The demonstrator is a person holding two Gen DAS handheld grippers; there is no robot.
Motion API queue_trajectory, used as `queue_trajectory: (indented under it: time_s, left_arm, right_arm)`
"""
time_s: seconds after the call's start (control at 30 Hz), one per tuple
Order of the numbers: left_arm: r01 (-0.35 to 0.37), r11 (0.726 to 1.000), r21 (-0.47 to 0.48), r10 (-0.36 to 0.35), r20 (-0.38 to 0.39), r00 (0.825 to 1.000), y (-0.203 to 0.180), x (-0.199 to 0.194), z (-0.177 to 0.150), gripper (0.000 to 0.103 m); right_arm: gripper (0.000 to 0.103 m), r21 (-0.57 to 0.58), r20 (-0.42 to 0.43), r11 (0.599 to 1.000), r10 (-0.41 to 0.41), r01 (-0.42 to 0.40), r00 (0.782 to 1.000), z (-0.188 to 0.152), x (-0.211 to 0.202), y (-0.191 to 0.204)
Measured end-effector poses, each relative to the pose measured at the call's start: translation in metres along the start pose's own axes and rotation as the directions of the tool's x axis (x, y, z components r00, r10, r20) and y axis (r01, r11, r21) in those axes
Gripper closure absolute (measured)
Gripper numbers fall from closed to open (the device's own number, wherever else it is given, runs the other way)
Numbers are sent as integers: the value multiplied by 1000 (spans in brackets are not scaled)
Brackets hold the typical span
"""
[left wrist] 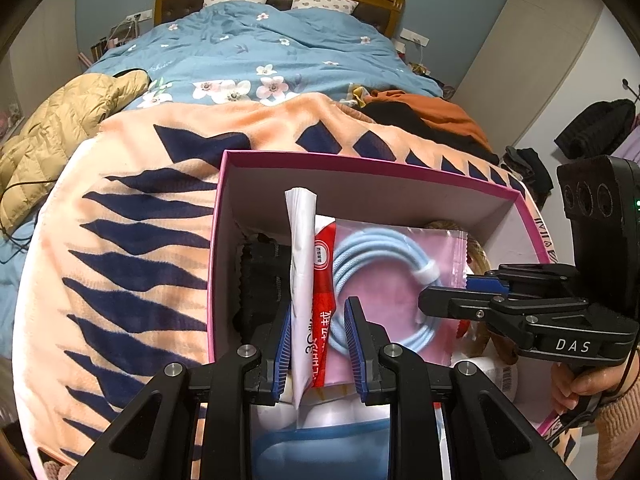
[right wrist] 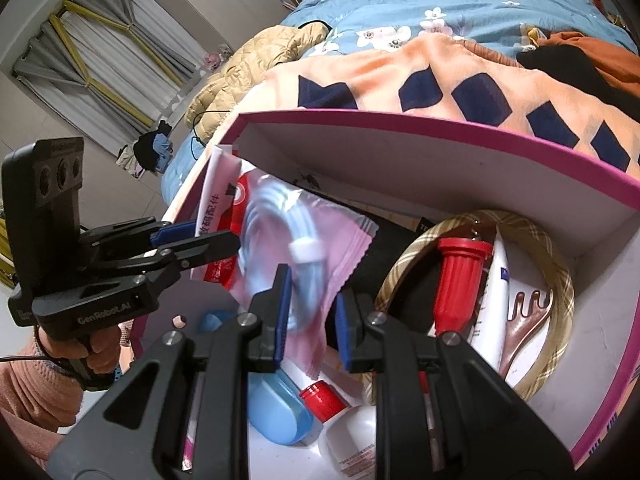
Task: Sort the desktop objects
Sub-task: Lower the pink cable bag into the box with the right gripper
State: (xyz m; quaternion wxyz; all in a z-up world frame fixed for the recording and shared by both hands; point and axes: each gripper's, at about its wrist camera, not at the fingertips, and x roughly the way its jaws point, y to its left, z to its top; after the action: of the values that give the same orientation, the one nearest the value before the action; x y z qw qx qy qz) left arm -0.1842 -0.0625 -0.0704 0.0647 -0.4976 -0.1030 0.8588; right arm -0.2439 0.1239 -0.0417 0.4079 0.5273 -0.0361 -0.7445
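- Pink cable packet, holding a coiled light-blue cable, hangs inside the pink-rimmed box on the bed's striped blanket.
- Left gripper is clenched on the packet's red-and-white folded edge.
- Right gripper pinches the packet's lower pink corner.
- A red-capped bottle stands near the box's right wall.

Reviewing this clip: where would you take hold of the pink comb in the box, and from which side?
Probably by the slim handle just below the teeth, coming down from above. The comb lies inside the checked ring, teeth toward the box's far wall, with the white tube close on its left, so a sideways approach looks blocked. The handle is narrower than the toothed head.
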Motion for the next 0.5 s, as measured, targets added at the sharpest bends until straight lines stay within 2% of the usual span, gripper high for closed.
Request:
queue_trajectory:
  time_s: [0.13, 0.3, 0.4, 0.5]
  left_arm:
    - [-14, 1000, 2, 14, -3, 1000, 2, 2, 0, 79]
    - [-66, 998, 15, 65, 5, 998, 1, 2, -1, 78]
    - [-82, 997, 11, 82, 14, 997, 1, 0, 0, 76]
    - [-110, 994, 10, 109, 35, 993, 0, -4, -1, 69]
  right_arm:
    - [80, 5, -10, 1000, -12, 12, 1000, 1, 3, 0]
    - [78, 23, -41, 999, -39, 40, 998, 6, 11, -1]
    - [77, 25, -61, 998, -61, 62, 996, 8, 17, 0]
    - [73, 29, -88, 994, -100, 103, 991, 11, 24, -2]
